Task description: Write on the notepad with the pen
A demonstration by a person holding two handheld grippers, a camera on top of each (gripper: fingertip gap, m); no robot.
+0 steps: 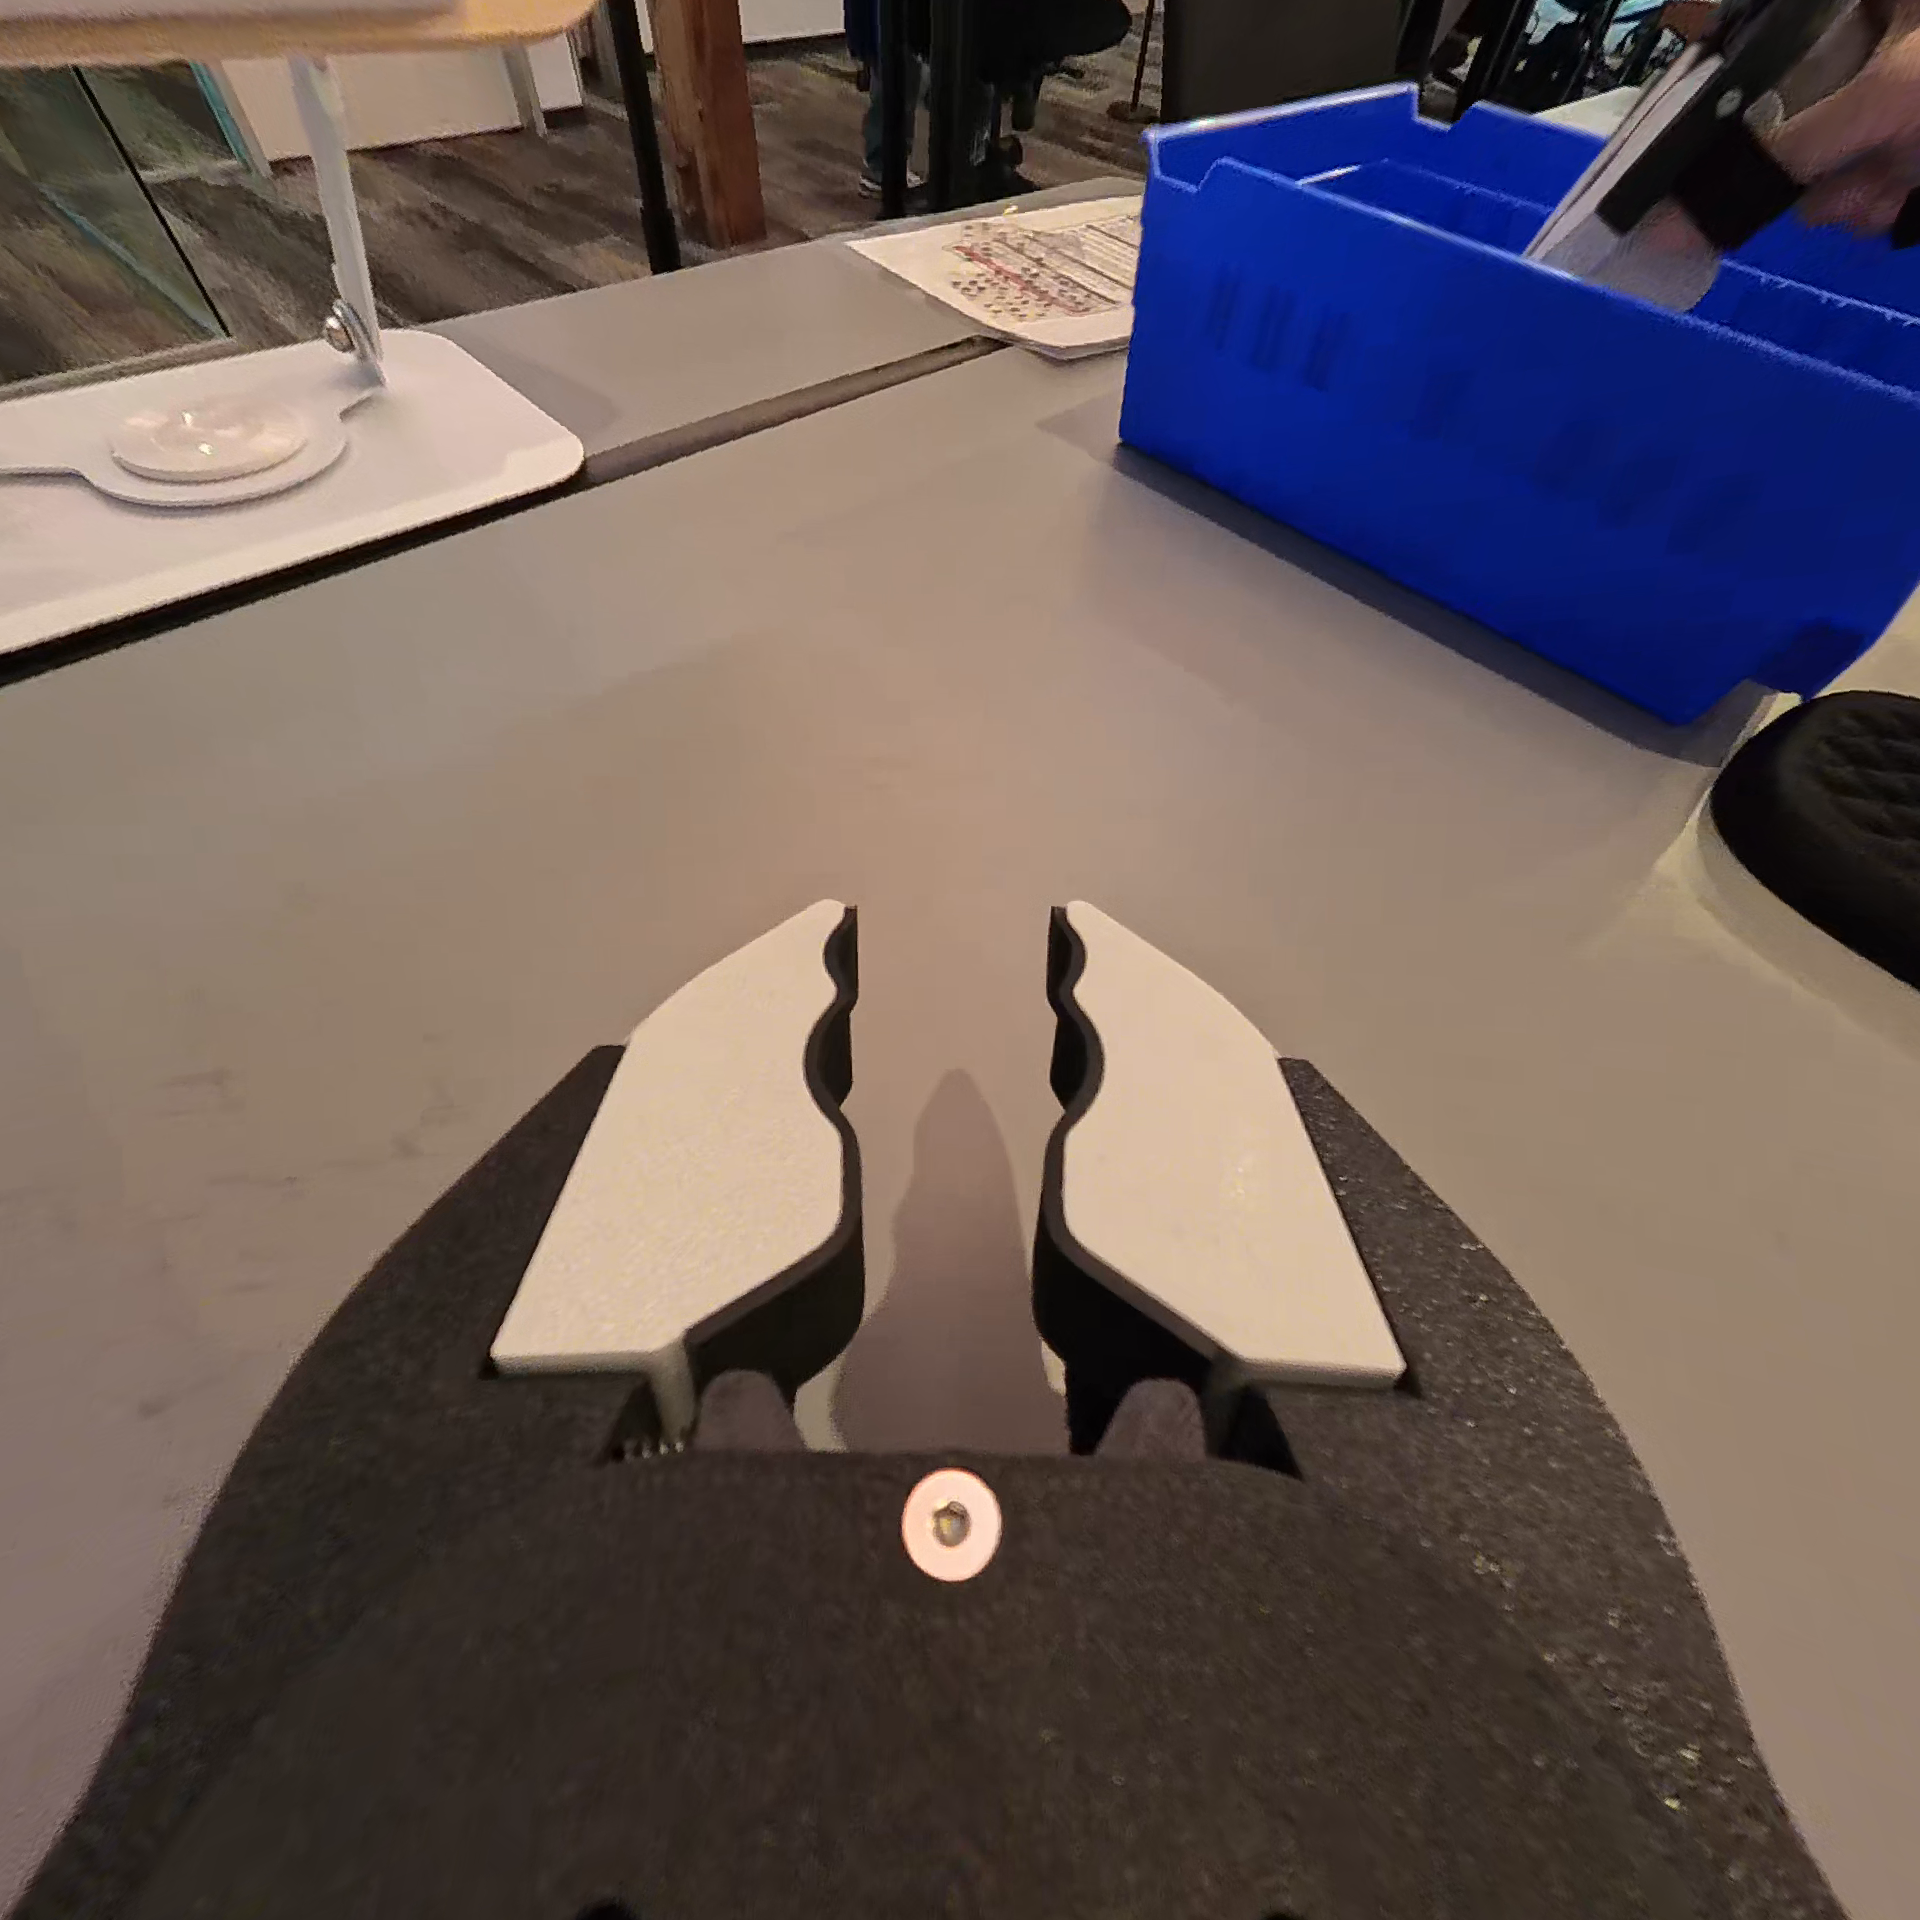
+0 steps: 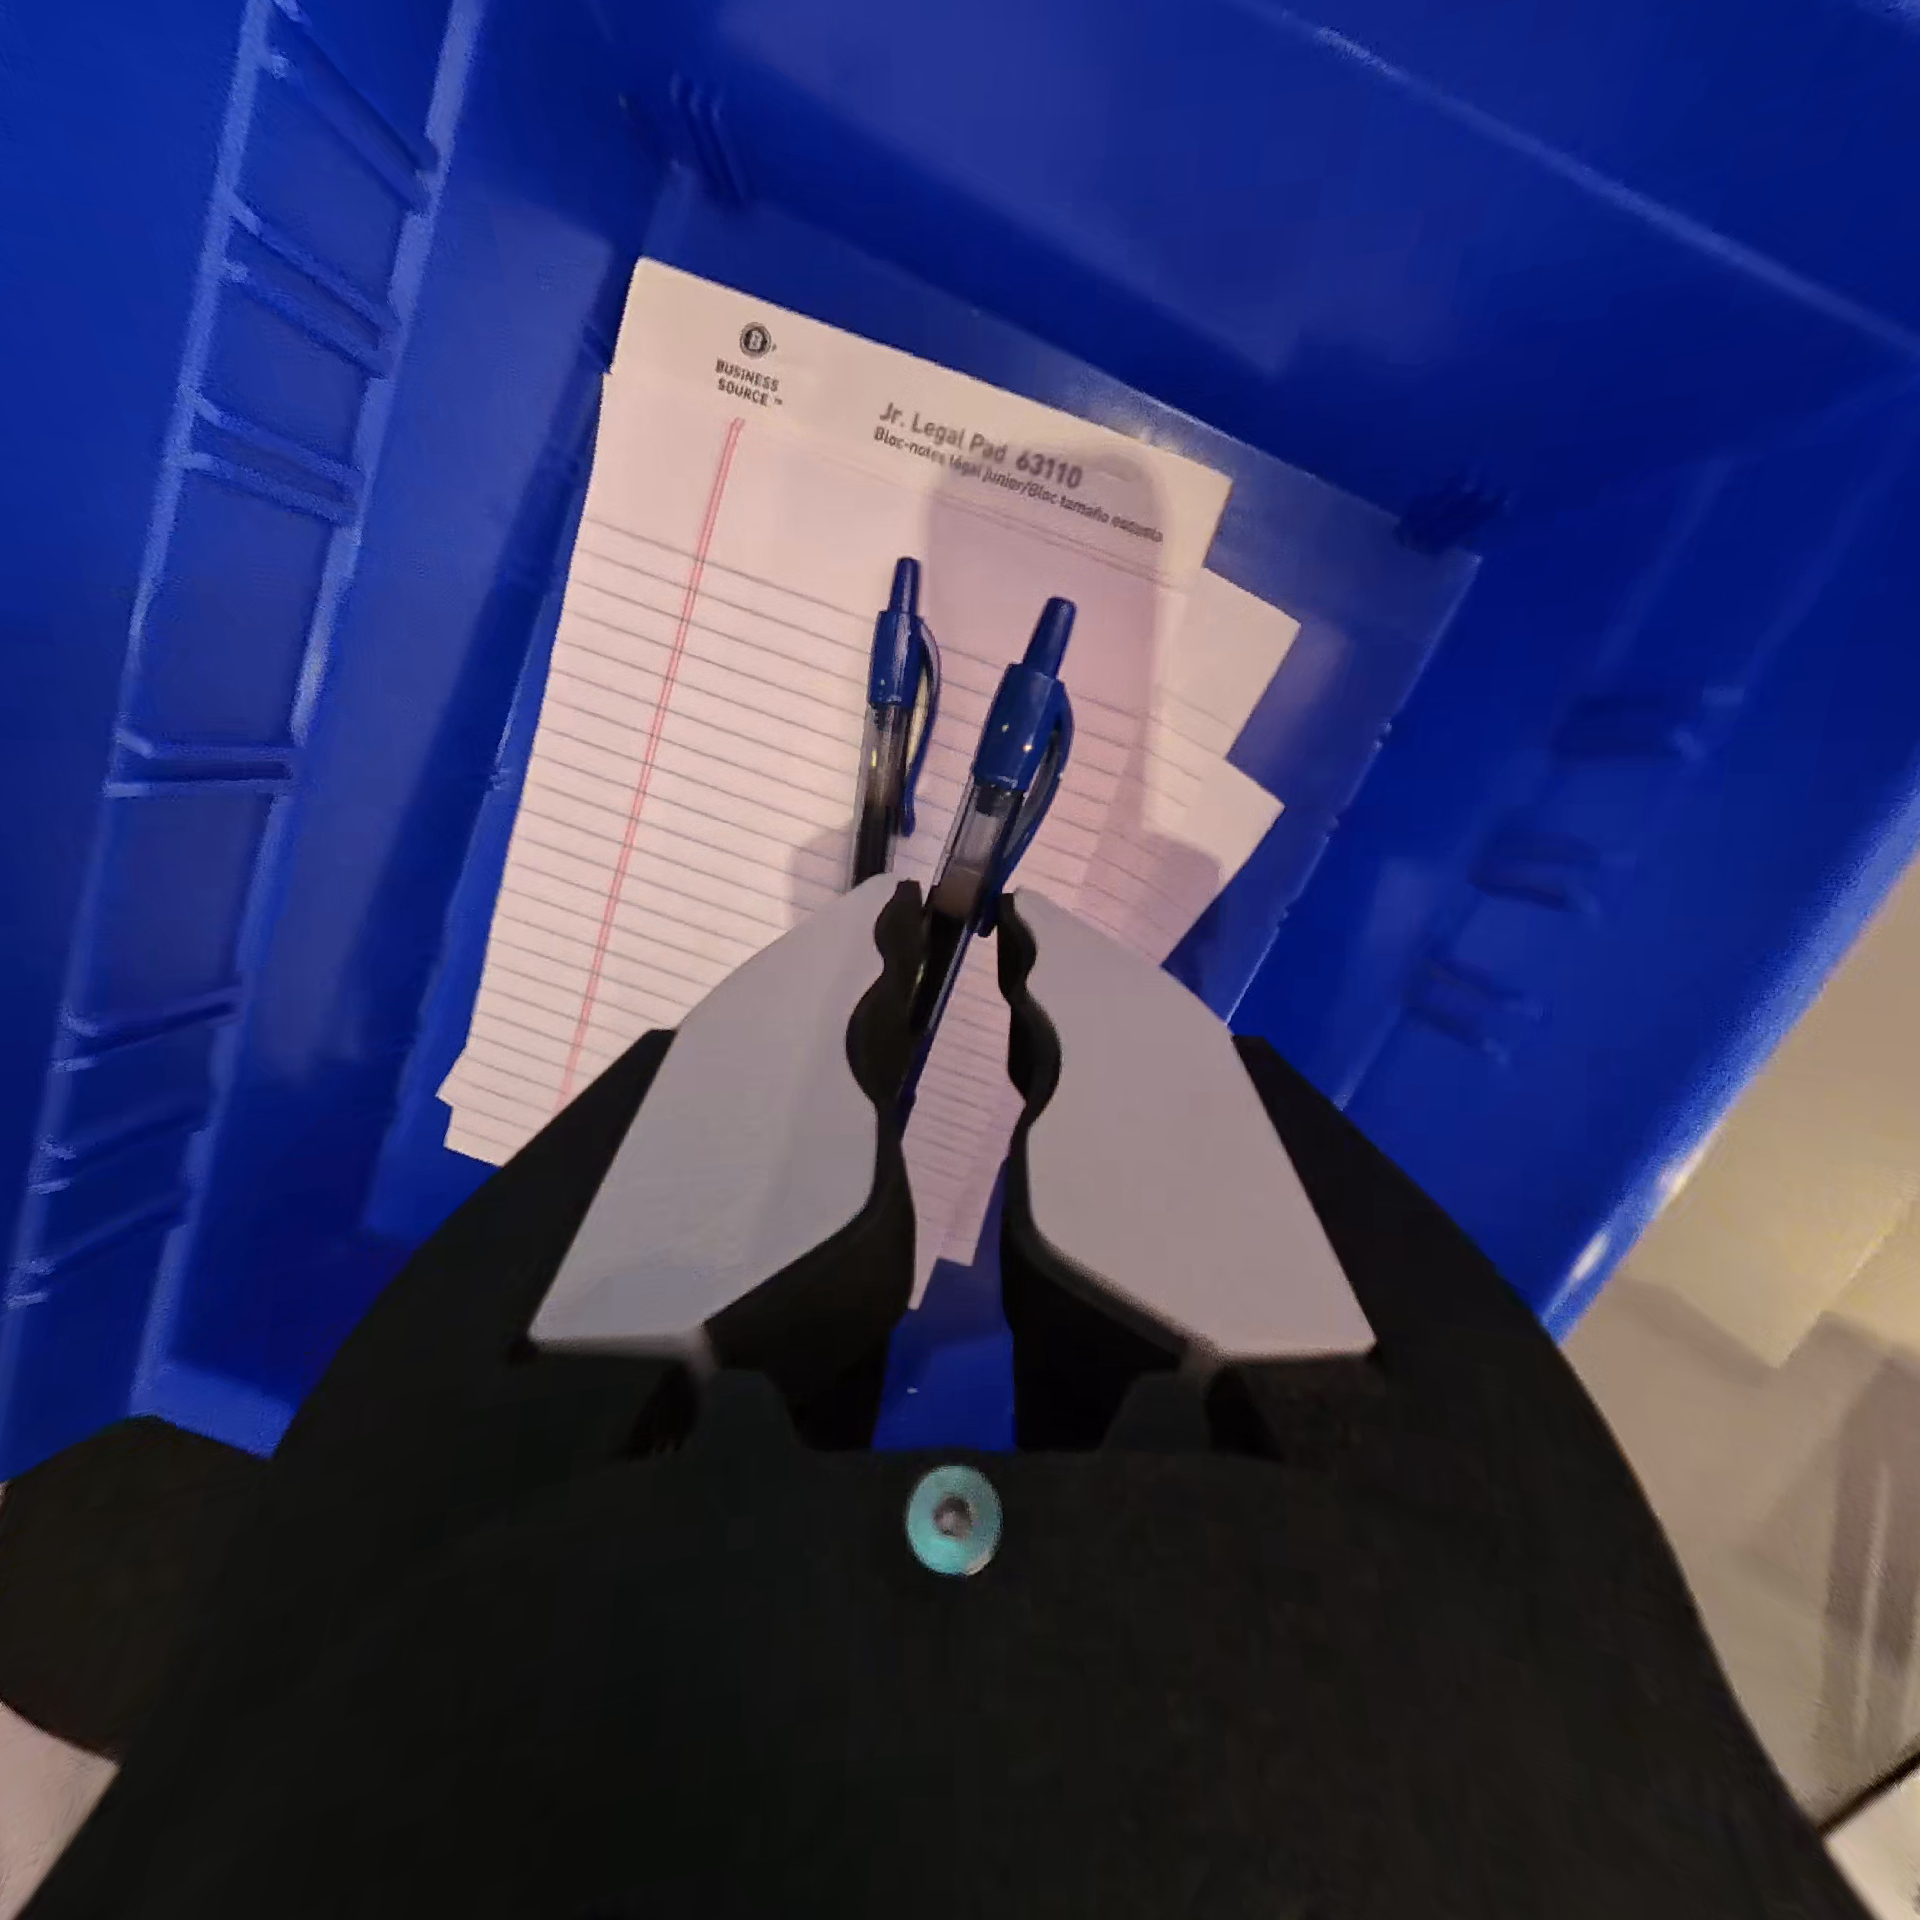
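Spanning grey table point(image 1: 727, 665): blue bin point(image 1: 1455, 447), white lamp base point(image 1: 260, 468).

Open counter on the left, walled bin on the right
Bare counter point(image 1: 727, 727) lies ahead; the blue bin point(image 1: 1455, 416) hems in the notepad point(image 2: 727, 779), open only from above

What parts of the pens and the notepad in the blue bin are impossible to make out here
- Held pen, right wrist view: its writing tip is hidden behind the right tongs.
- Second pen, same view: lower end covered by a finger.
- Notepad: near edge blocked by the tongs.
- Blue bin, left wrist view: its wall hides the contents; the far tongs are blurred.
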